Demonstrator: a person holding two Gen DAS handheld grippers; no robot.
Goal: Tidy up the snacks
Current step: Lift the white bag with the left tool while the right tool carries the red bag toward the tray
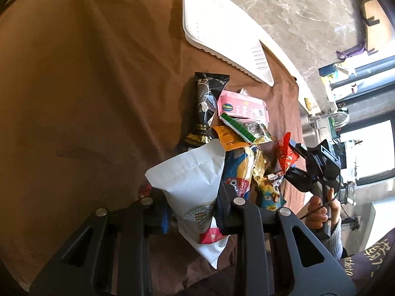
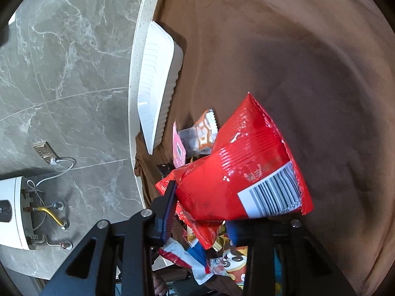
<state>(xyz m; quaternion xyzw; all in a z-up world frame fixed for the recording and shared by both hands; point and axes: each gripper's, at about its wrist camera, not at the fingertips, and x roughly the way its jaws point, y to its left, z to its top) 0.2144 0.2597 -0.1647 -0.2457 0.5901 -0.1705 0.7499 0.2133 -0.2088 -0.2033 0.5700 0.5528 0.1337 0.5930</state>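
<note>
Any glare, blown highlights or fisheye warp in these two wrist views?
Left wrist: window at right blown out white, white plastic tray sunlit, its straight edges bowed by the fisheye, corners vignetted. Right wrist: specular streaks on the glossy red snack bag; brown tablecloth darker mid-frame.

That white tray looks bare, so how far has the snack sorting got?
Nothing looks done: the white tray holds no snacks. In hand: the left gripper grips a white packet, the right gripper a red packet. Left: the pile on the brown cloth, including the black packet and pink box.
</note>
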